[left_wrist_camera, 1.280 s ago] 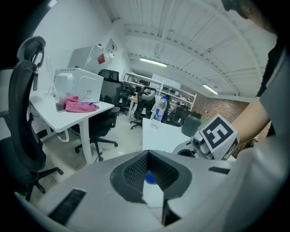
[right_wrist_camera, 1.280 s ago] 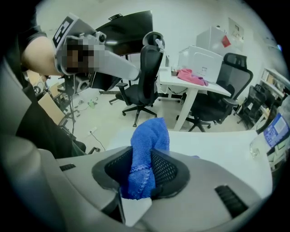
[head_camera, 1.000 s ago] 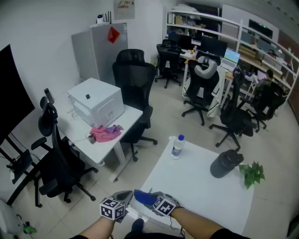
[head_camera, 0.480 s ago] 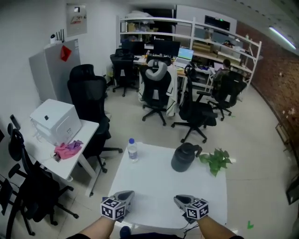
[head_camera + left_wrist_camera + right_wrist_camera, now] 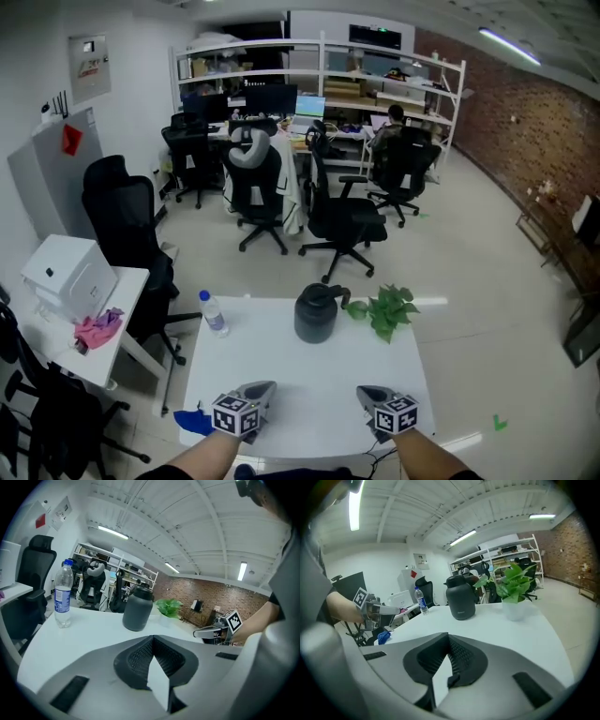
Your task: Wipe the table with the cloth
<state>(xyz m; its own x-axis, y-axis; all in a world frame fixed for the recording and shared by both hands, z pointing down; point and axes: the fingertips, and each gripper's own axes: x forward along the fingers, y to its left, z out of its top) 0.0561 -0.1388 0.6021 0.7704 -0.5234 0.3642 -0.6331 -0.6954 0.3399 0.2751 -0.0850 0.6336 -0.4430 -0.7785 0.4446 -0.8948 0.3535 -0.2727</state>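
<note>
Now, with left gripper point(image 5: 260, 388) and just-closed right gripper point(image 5: 368, 393) jaws together, empty, pinch likely limp, light crumpled blue cloth point(image 5: 192, 422) by a raised fold.

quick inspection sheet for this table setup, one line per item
surface: white table, bare in the middle, no spills seen
job's things: blue cloth bunched at the table's near left corner, beside the left claw, not held
clutter: water bottle at the far left; dark jug and potted plant along the far edge
grippers: left claw shut, empty; right claw shut and empty, having just closed; both over the near edge
cables: nothing seen on the table
surroundings: office chairs; side desk with white box and pink cloth at left; brick wall at right
</note>
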